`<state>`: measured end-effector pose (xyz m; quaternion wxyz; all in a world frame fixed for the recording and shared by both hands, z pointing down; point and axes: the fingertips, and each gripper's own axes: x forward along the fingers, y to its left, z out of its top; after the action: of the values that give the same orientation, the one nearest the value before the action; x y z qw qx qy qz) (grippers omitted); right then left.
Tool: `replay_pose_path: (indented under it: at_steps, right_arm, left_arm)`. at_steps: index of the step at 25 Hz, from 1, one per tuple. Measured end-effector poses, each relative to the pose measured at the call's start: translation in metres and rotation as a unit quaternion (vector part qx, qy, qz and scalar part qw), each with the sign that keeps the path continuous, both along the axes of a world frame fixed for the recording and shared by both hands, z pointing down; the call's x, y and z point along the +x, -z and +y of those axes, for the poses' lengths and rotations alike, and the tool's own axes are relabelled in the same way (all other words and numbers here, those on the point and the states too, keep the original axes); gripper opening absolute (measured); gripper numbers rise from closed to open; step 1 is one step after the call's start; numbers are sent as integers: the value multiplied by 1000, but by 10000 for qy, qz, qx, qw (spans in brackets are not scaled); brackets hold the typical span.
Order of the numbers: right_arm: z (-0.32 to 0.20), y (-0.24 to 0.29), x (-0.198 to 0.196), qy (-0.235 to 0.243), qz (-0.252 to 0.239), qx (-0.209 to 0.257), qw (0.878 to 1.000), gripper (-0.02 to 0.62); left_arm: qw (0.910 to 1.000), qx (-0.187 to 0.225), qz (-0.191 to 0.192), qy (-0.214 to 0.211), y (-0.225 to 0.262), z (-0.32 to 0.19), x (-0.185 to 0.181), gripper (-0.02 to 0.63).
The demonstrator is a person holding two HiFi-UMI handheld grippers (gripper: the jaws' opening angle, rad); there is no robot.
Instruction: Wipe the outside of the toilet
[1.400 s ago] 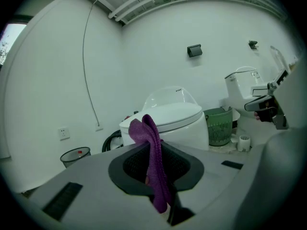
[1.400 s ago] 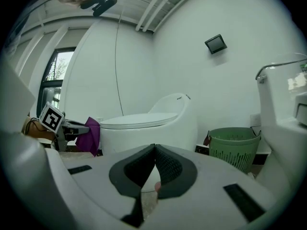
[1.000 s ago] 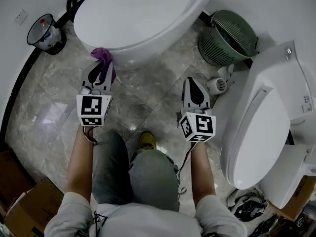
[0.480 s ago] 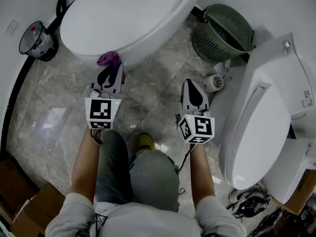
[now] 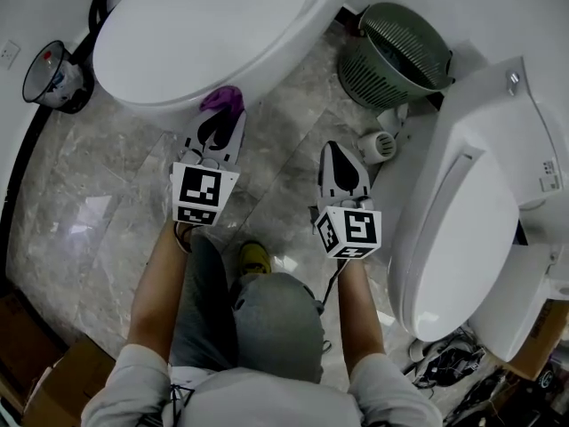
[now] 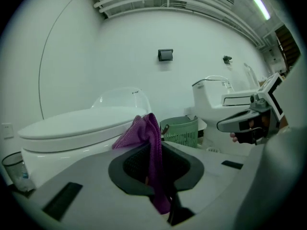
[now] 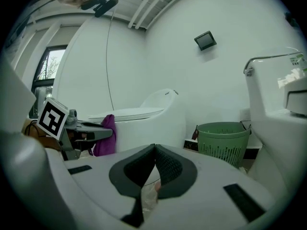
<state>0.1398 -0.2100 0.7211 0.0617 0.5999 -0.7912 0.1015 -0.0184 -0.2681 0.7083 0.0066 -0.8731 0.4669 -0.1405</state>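
Head view: left gripper (image 5: 219,130) has its jaws pinching a purple cloth (image 5: 222,99) at the front rim of the toilet (image 5: 196,34); contact between cloth and toilet cannot be confirmed. Right gripper (image 5: 341,169) hangs over the floor (image 5: 80,212), right of the toilet and apart from it. A label (image 5: 548,178) on the second toilet (image 5: 462,229), further right of the toilet, is too small to read. The marker cubes carry patterns only.

Left gripper view: the cloth is held by a narrow fold, with most of it draped loose over the jaws. Risk: under a firm stroke along the toilet's curved wall the fold may slip out, or bare jaw tips may scrape the glaze. A green basket (image 6: 181,131) stands right of the toilet, and a wide sweep could knock it.

Right gripper view: jaws pressed together, nothing between them. No legible writing.
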Motion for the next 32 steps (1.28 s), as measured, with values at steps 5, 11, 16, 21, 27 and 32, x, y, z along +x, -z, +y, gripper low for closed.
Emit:
replay_pose_path:
  at_steps: [5, 11, 16, 21, 27, 32]
  right_arm:
    - [5, 5, 7, -36, 89, 11, 10000, 8]
    - [11, 6, 0, 6, 72, 11, 10000, 8]
    - [14, 4, -26, 240, 50, 33, 9997, 8]
    - [18, 0, -55, 470, -1, 32, 9989, 8]
    - [25, -8, -79, 675, -22, -4, 9977, 8]
    - [27, -13, -80, 679, -20, -46, 9977, 8]
  left_arm:
    - [9987, -76, 361, -359, 12, -1, 24, 67]
    - [9967, 130, 65, -799, 25, 27, 30, 67]
    - [9978, 112, -222, -607, 18, 52, -12, 67]
    - [9983, -84, -533, 241, -3, 61, -105, 67]
    - [9834, -342, -426, 1730, -16, 64, -228, 67]
    - [9689, -580, -155, 2400, -40, 49, -268, 67]
